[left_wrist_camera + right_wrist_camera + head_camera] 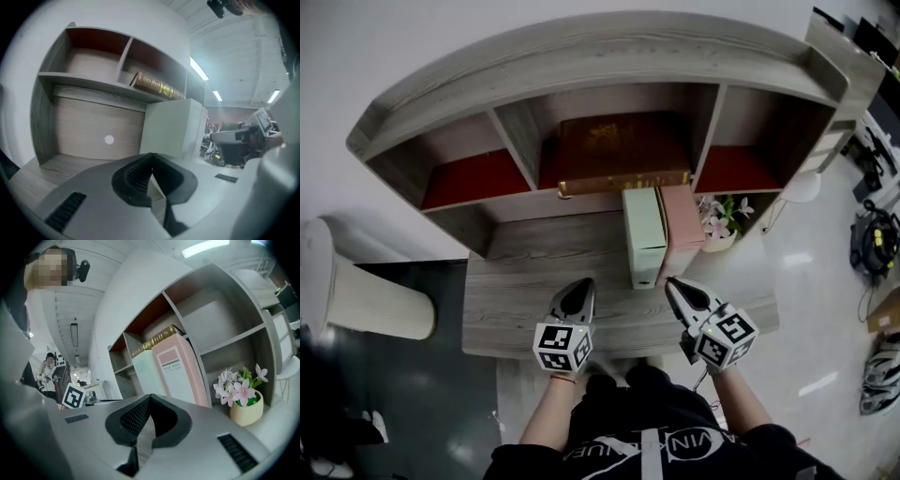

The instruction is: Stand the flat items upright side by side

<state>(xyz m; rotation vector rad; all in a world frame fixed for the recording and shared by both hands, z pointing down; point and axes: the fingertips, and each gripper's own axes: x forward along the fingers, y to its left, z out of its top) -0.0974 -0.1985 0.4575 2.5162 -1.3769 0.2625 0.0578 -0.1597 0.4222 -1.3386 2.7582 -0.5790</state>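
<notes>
Head view: file boxes (645, 234) upright on wood-grain desk (525, 272), glossy floor (825, 281).

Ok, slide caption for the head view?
Green file box and pink file box stand upright side by side on the desk; left gripper and right gripper shut, empty.

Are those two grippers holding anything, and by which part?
Nothing is held. The left gripper and right gripper are both shut and empty, short of the green file box and pink file box.
</notes>
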